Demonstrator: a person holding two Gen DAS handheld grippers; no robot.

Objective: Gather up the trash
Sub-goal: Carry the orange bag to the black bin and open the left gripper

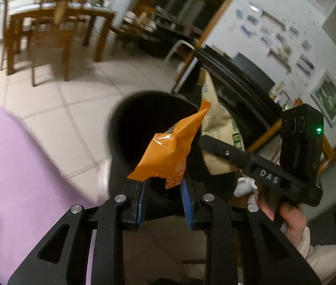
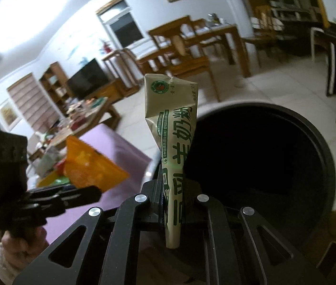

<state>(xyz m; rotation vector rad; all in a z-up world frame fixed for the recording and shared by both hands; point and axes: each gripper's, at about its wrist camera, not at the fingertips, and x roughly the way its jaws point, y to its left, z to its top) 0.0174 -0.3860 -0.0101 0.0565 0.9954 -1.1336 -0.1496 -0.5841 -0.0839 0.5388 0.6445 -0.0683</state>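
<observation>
A: Starting on the left, what is the left gripper (image 1: 163, 187) carrying?

B: It is grasping the orange wrapper (image 1: 170, 152) by its lower end, the blue pads pressing on it. The wrapper's long axis is running up and to the right, away from the gripper, and its crimped top is pointing over the mouth of the black bin (image 1: 129, 128), which is lying just ahead.

A: And the right gripper (image 2: 172, 190)?

B: It is clenched on the beige sachet (image 2: 175, 128) with green print. The sachet is standing nearly upright between the jaws, its long axis along the fingers, the folded top pointing up and its tail hanging down behind the jaws. In the right wrist view the bin's opening (image 2: 263, 152) is lying just right of and beyond the sachet.

A: Which hand is nearer the bin?

B: Both are looking close to the rim; the right seems a little nearer, though that is a judgement. Each probably needs to tip forward over the opening before letting go. The purple cloth (image 1: 13, 166) is lying to the left.
</observation>
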